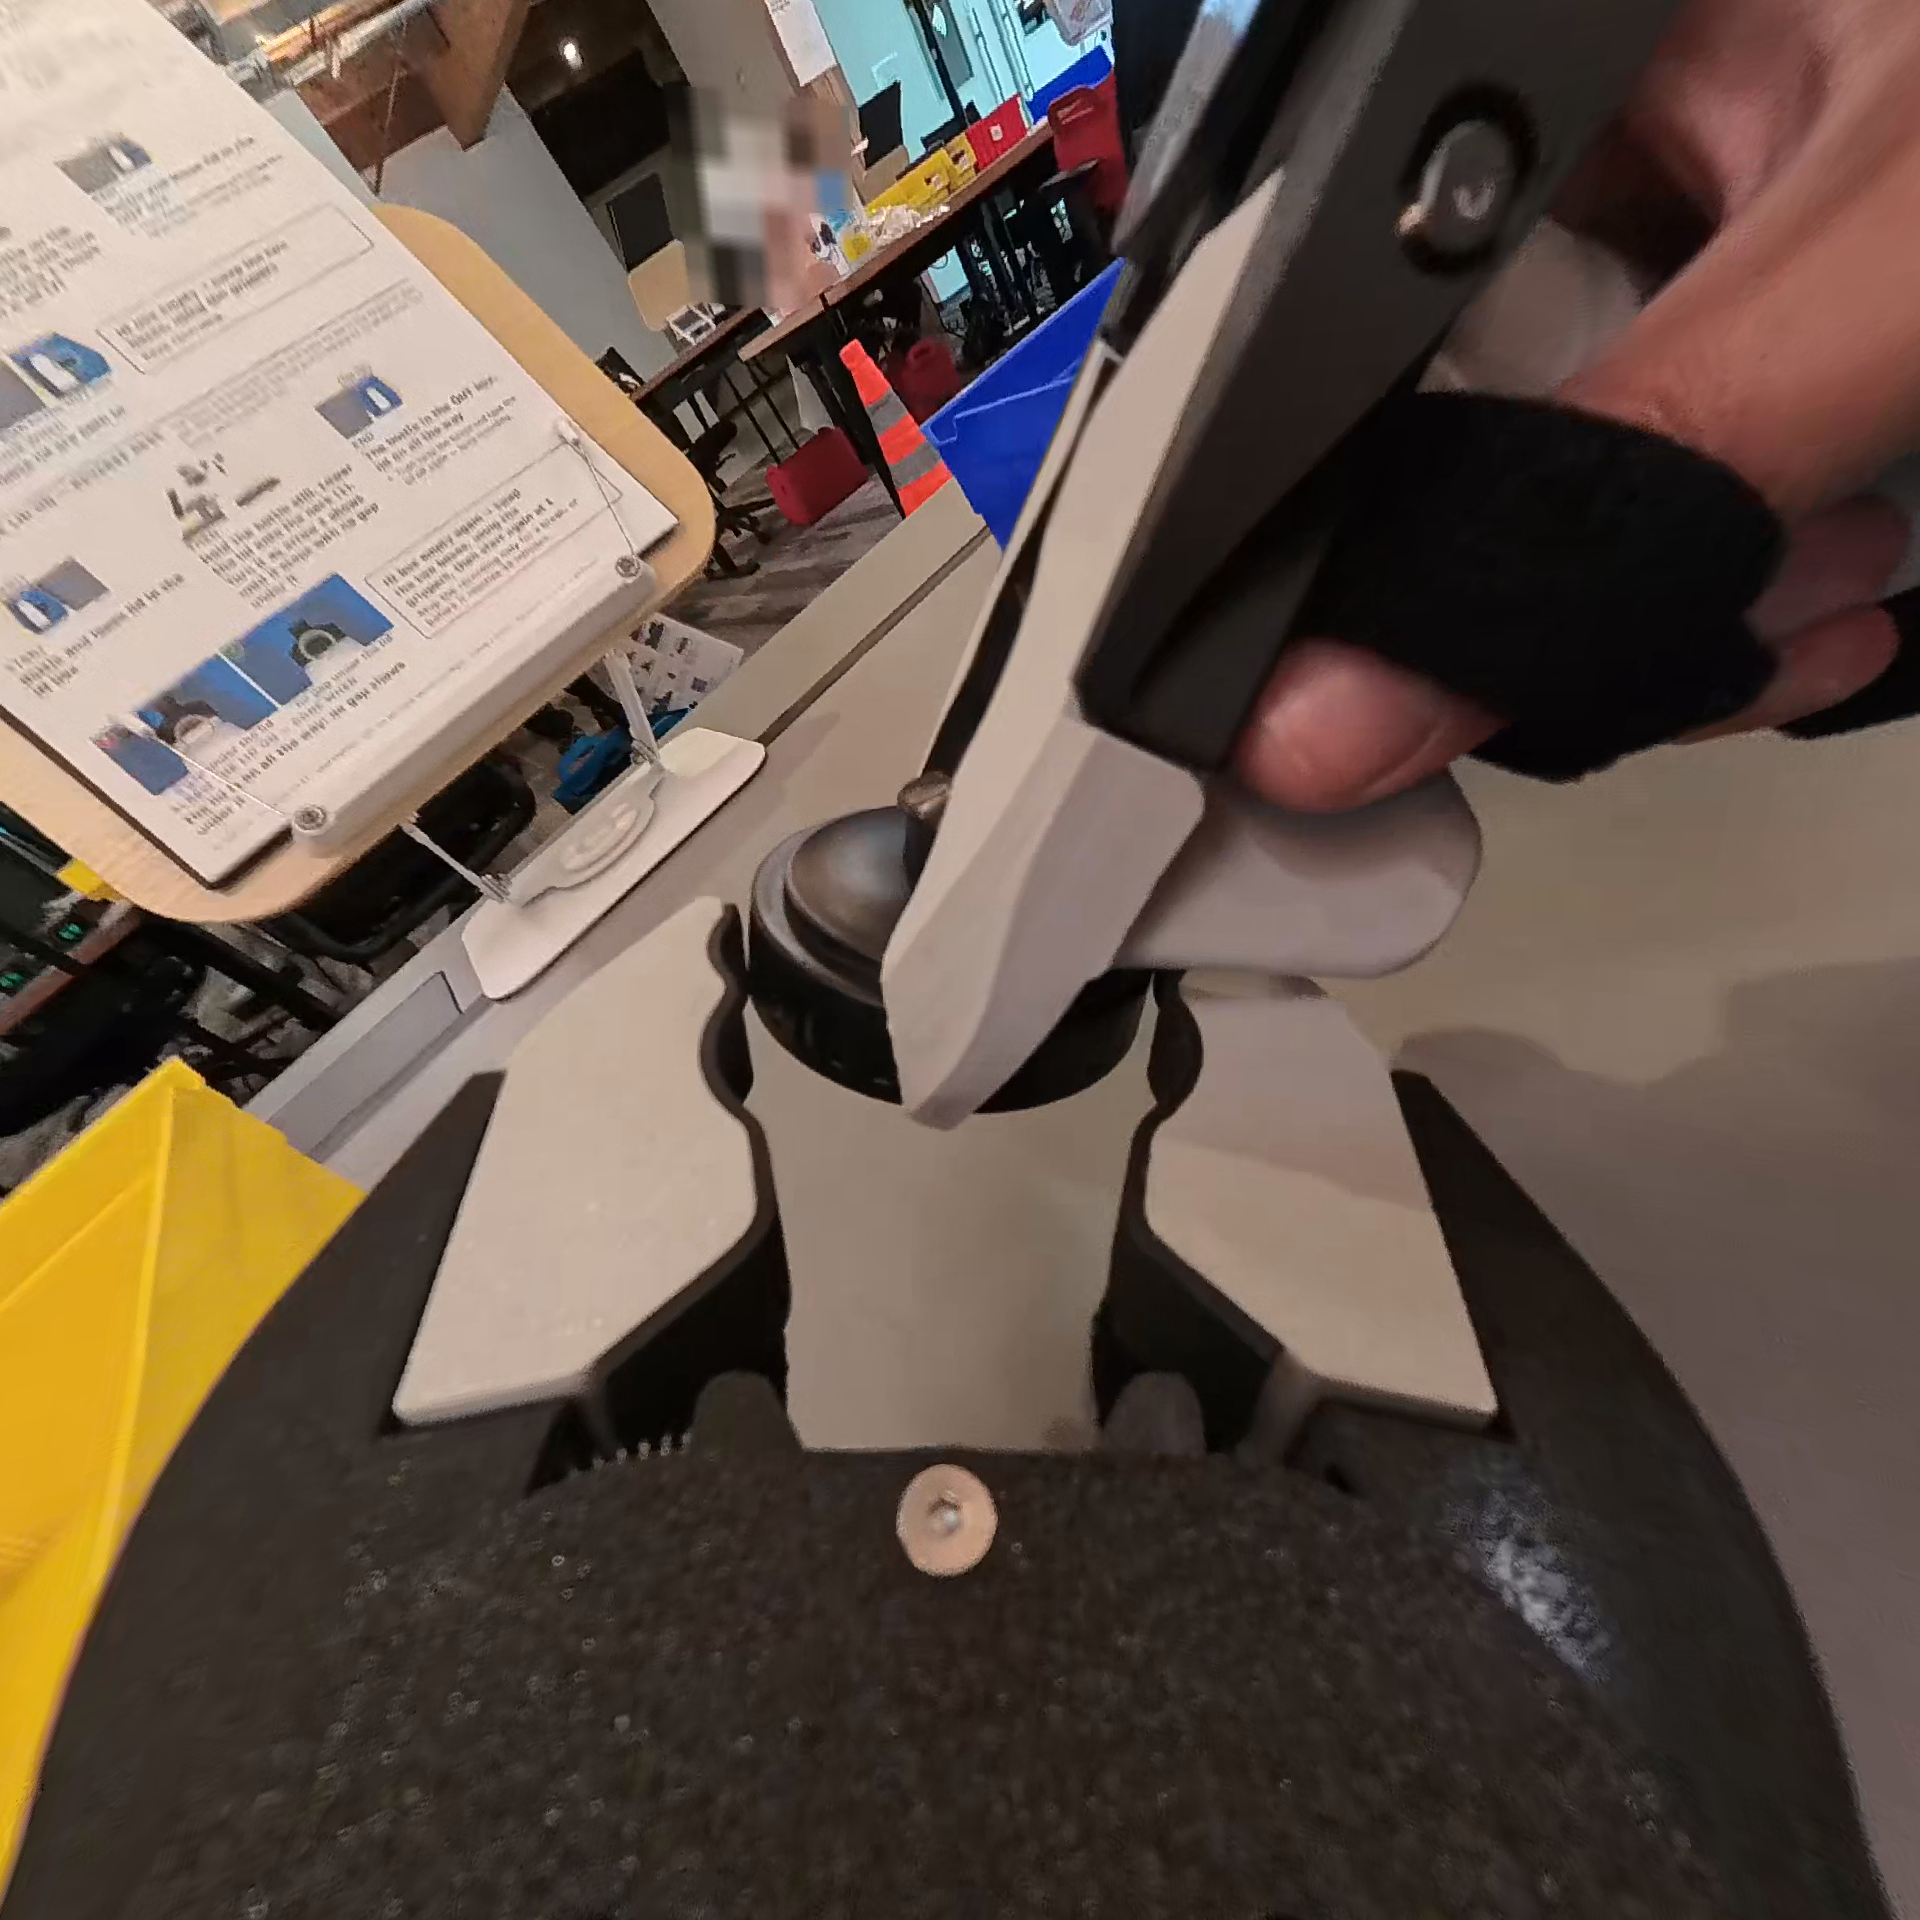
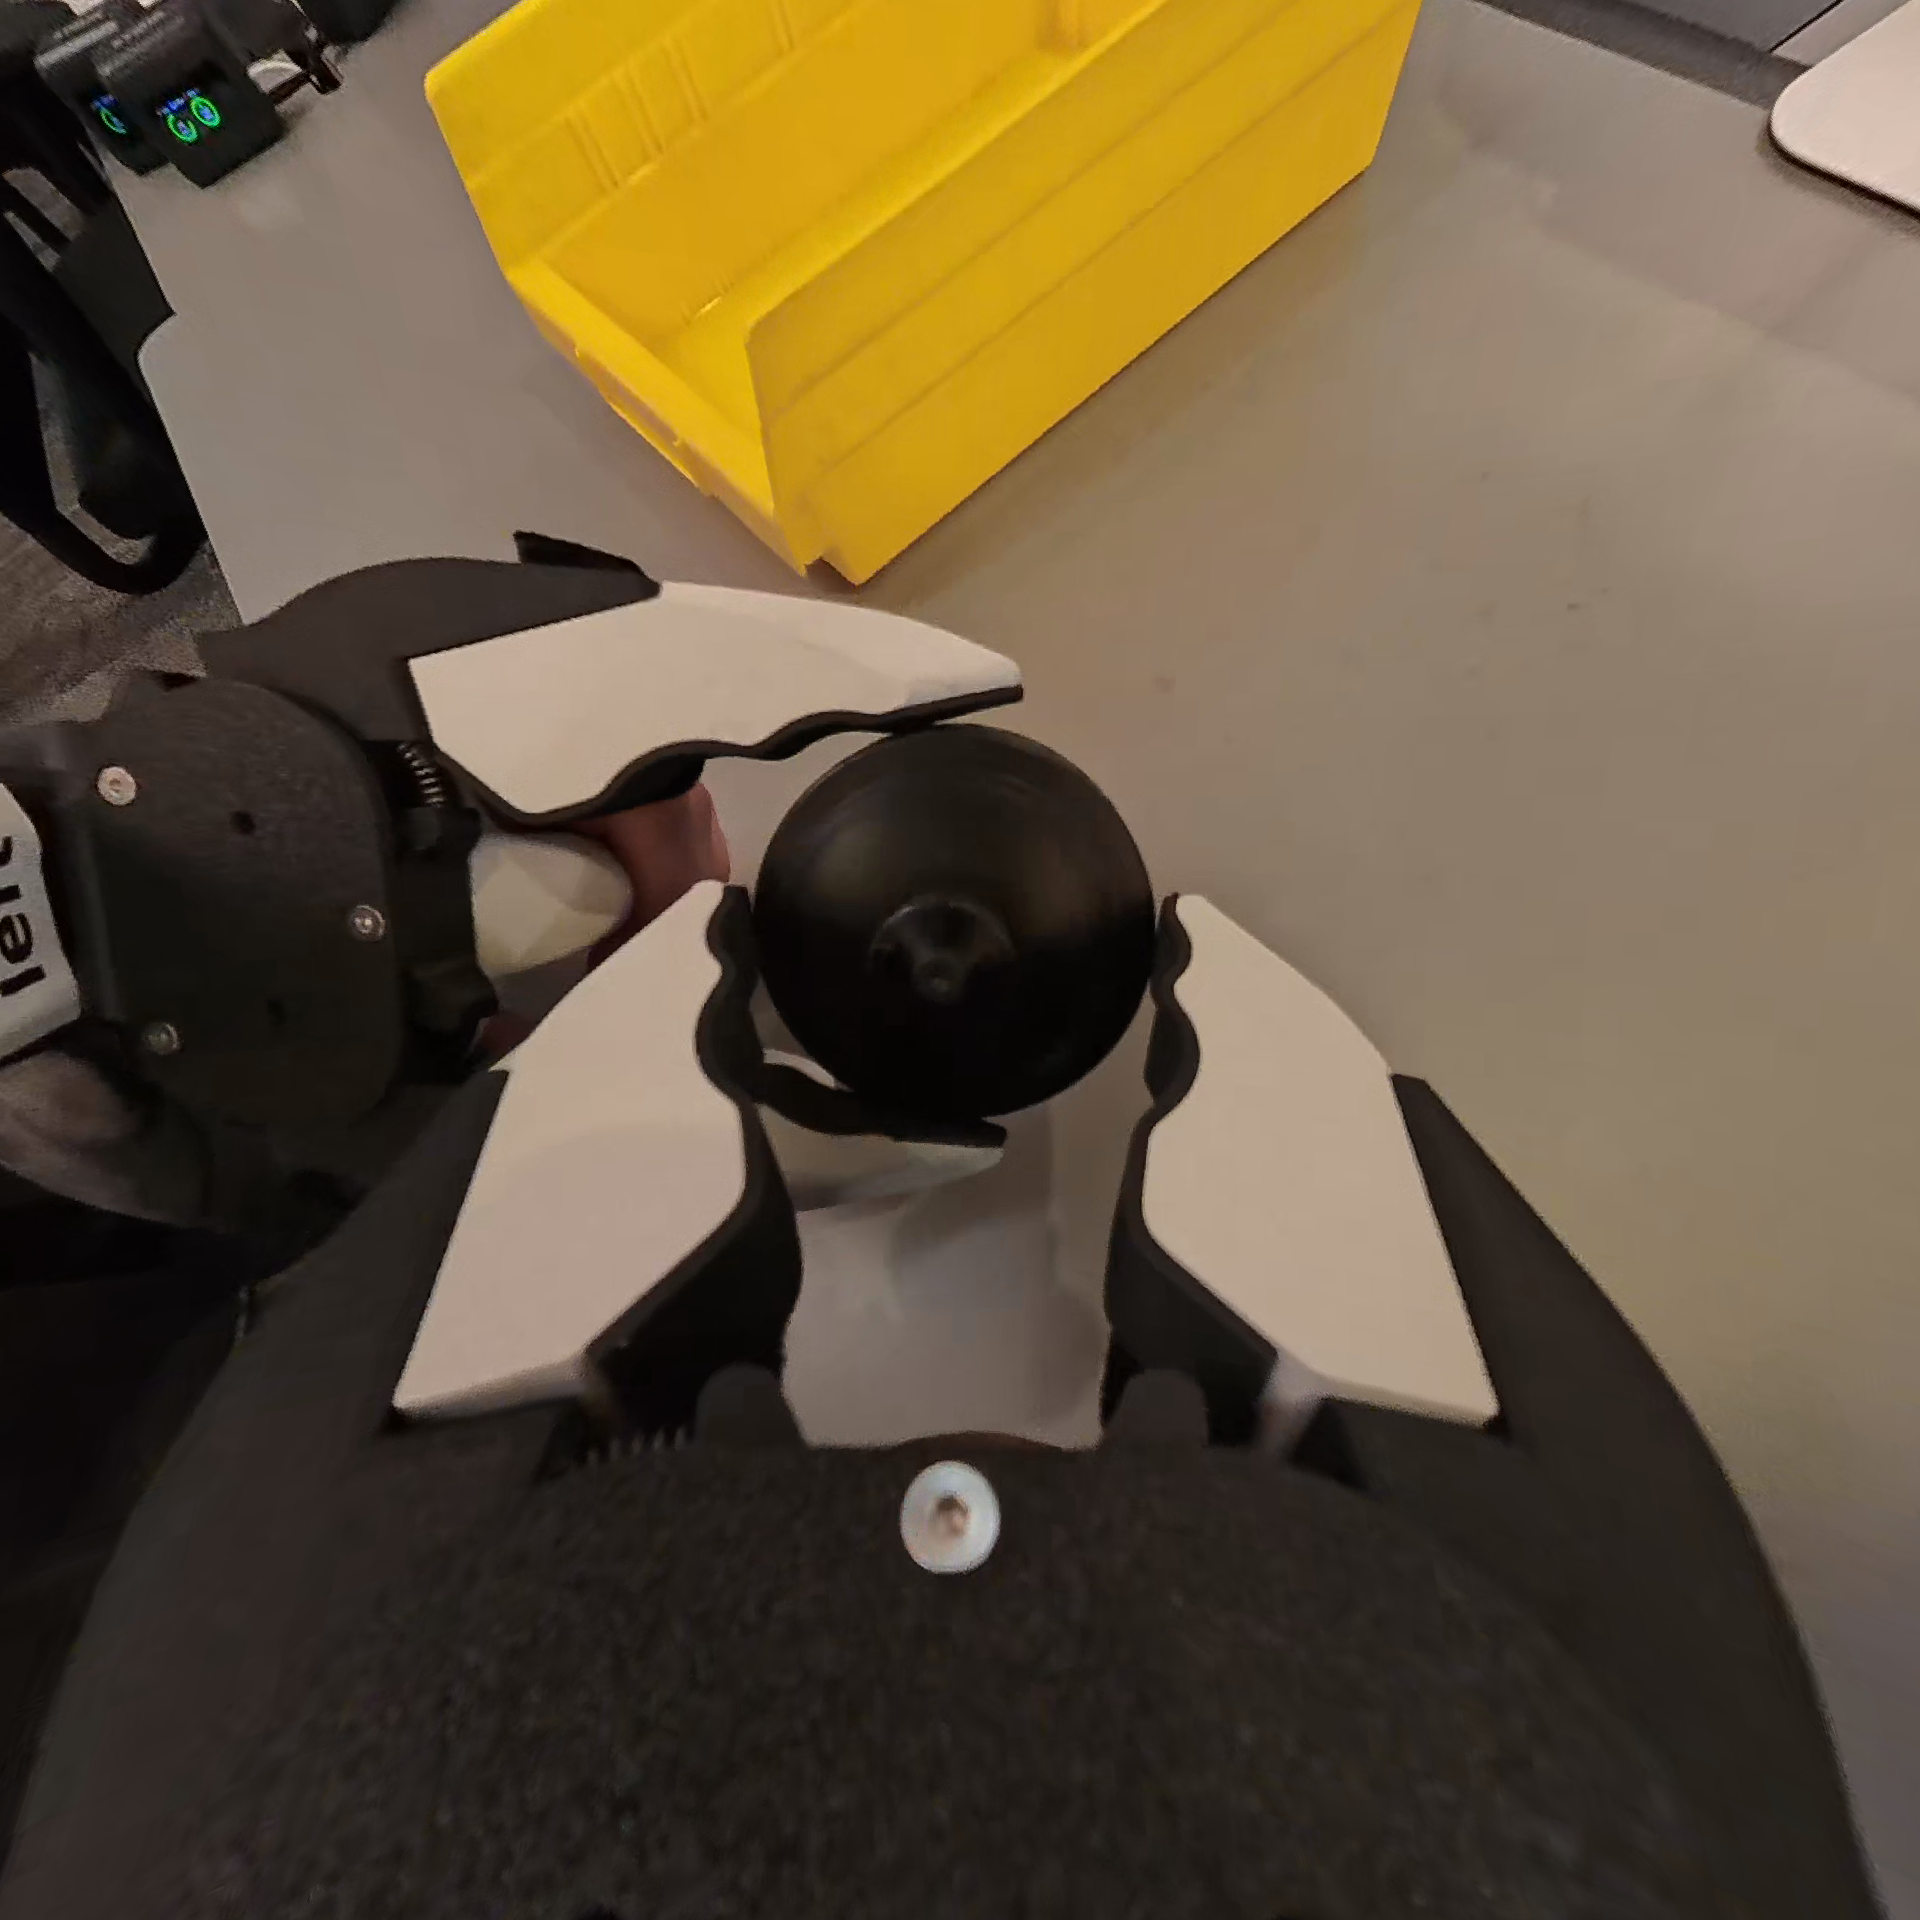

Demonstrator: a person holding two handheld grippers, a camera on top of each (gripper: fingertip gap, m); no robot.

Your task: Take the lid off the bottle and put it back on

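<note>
My left wrist camera looks low and level across the worktop (image 1: 1662,1039), close behind the black lid (image 1: 831,935). My right wrist camera looks steeply down on that lid (image 2: 951,920) from near. Both share the lid and the yellow bin (image 1: 135,1299) (image 2: 935,260).

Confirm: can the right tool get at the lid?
Likely yes: the right tool sits over the lid, fingers flanking it; the left tool holds the bottle lower down, leaving the lid clear.

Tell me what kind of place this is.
Probably a workshop or lab: long work tables with red and yellow storage bins, an orange traffic cone, and an illustrated instruction sheet on a wooden stand.
</note>
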